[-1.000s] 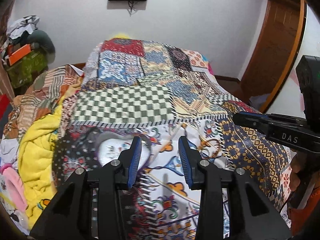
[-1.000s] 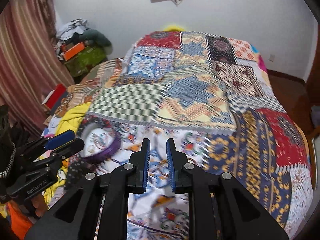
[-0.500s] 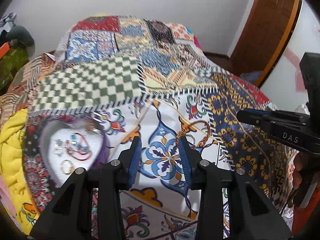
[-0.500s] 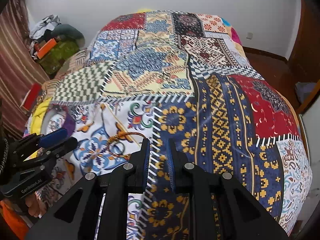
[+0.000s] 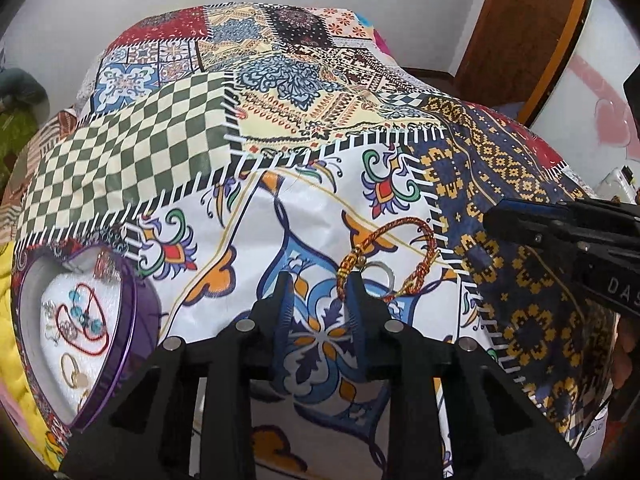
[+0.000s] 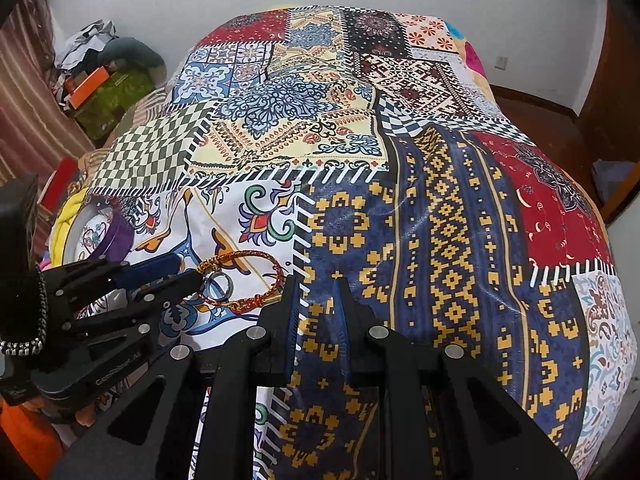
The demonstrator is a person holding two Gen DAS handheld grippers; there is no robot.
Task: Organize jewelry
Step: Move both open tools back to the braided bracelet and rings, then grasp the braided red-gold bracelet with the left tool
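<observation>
A red and gold braided bracelet (image 5: 404,248) lies on the patchwork bedspread, with a silver ring (image 5: 380,274) inside its loop. Both show in the right wrist view: the bracelet (image 6: 256,280) and the ring (image 6: 218,282). My left gripper (image 5: 320,280) is open, low over the cloth, its right finger at the bracelet's knot. From the right it shows as the left gripper (image 6: 176,272) beside the ring. My right gripper (image 6: 316,284) is open with a narrow gap and empty, just right of the bracelet. A purple heart-shaped tin (image 5: 132,320) at the left holds several jewelry pieces.
The bedspread (image 6: 440,208) covers the whole bed. A yellow towel (image 5: 8,280) lies at the left edge beside the tin. A pile of clothes and boxes (image 6: 100,80) sits on the floor at the far left. A wooden door (image 5: 520,32) stands at the right.
Both grippers tilted down and moved forward over the bed. The left gripper came up to the bracelet and ring; the right gripper settled just right of them. The tin slid to the left edge.
</observation>
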